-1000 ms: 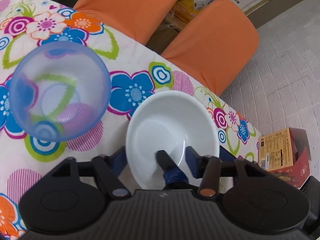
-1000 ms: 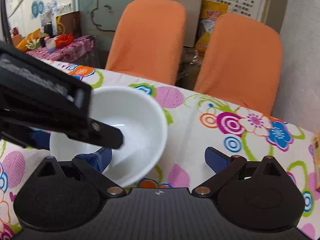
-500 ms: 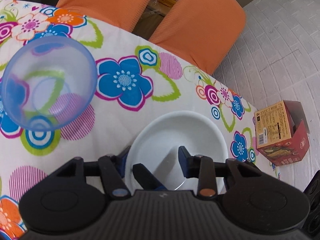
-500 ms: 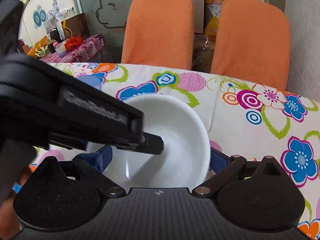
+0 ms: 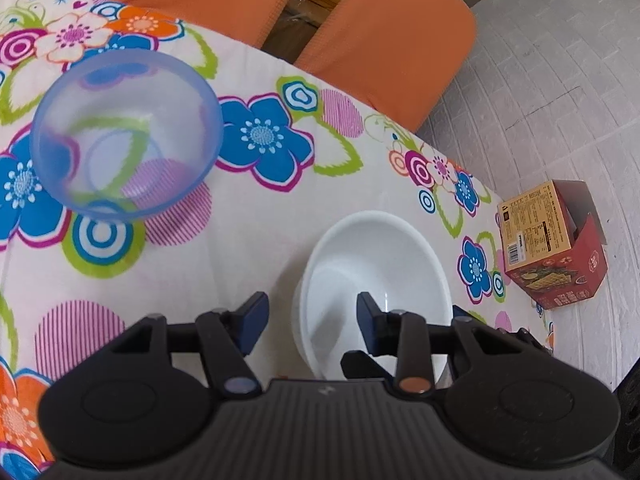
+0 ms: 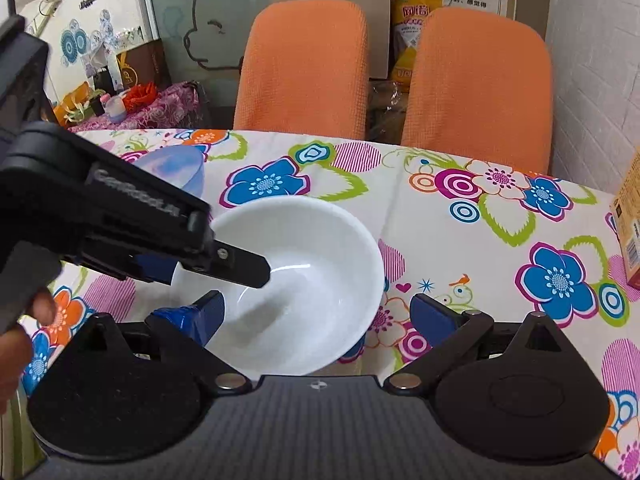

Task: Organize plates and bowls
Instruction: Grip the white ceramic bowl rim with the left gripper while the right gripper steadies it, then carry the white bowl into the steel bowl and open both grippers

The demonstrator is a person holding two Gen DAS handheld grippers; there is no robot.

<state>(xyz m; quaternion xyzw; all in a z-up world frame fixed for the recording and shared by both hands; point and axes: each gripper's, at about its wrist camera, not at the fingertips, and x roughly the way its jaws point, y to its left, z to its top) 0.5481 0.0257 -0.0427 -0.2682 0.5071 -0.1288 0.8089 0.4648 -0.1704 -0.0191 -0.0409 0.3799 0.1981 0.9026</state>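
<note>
Flowered tablecloth [image 5: 280, 216], two orange chairs [image 6: 304, 68] behind it: white bowl between both grippers, blue bowl off to the left.

White bowl [image 6: 296, 280] sits upright on the cloth; the left gripper [image 5: 312, 316] stands spread across its near-left rim, one finger inside, one outside, not pinching. The right gripper [image 6: 316, 312] is splayed wide, the bowl just ahead between its fingers. Translucent blue bowl [image 5: 124, 132] lies well apart, forward-left of the left gripper, the nearer one for nesting, I judge.
</note>
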